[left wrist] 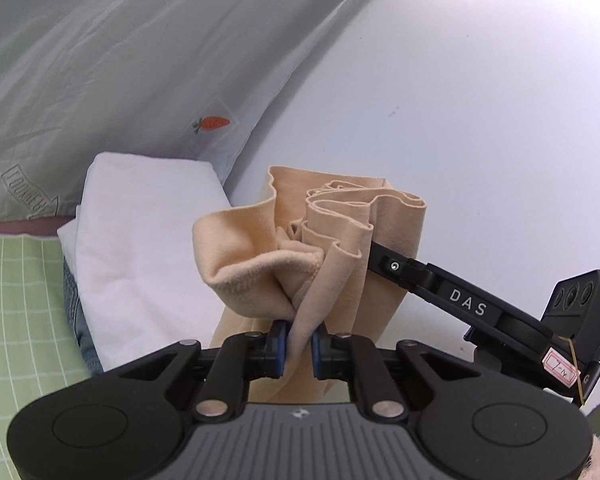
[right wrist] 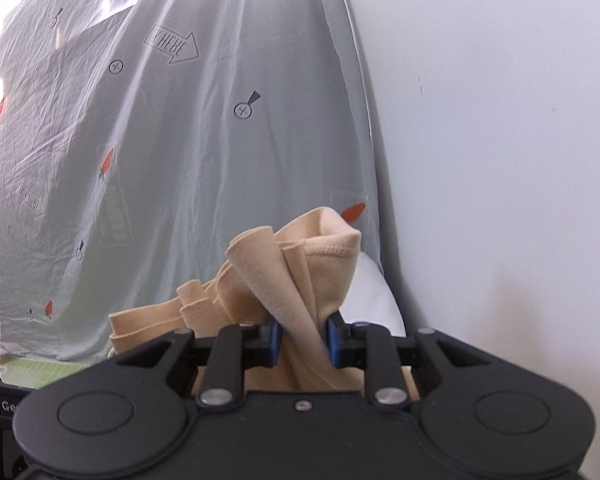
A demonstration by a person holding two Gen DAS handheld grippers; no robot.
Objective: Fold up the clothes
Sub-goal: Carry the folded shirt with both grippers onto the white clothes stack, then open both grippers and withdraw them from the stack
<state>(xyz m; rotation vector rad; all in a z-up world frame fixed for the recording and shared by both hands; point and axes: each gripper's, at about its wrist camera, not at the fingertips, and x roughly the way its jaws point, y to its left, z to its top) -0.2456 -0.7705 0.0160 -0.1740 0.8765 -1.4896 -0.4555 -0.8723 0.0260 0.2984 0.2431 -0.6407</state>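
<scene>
A peach-coloured garment hangs bunched in folds in front of me, lifted off the surface. My left gripper is shut on one gathered edge of it, with cloth pinched between the blue pads. In the right wrist view the same peach garment rises in a twisted bundle, and my right gripper is shut on it. In the left wrist view the right gripper's black body reaches in from the right, its fingertips hidden behind the cloth.
A folded white cloth lies on top of blue denim at the left, on a green grid mat. A pale sheet printed with carrots and arrows hangs behind. A white wall stands at the right.
</scene>
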